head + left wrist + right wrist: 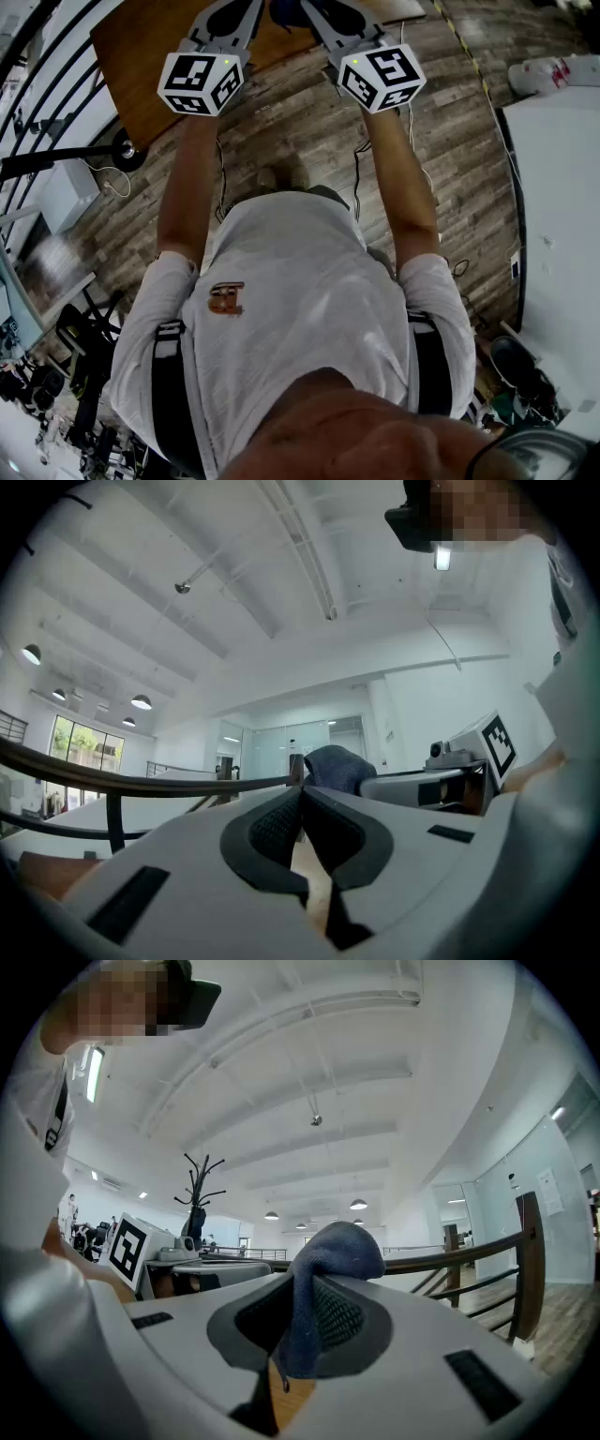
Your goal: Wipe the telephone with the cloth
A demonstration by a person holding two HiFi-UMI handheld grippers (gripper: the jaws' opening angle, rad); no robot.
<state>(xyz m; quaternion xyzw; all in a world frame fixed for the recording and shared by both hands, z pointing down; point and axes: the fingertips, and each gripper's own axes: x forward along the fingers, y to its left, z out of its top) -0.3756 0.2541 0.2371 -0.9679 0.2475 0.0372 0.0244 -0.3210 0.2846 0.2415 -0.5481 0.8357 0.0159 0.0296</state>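
Observation:
Both grippers are held out ahead of the person and tilted upward, above the near edge of a brown wooden table. My right gripper is shut on a dark blue cloth, which bunches over the jaw tips and hangs down between them. The cloth also peeks out at the top edge of the head view. My left gripper is shut with nothing between its pads. From the left gripper view the cloth shows just beyond the tips. No telephone is visible in any view.
A white table stands at the right over the wood-plank floor. A dark railing runs behind the grippers. Cables and a stand base lie on the floor at the left.

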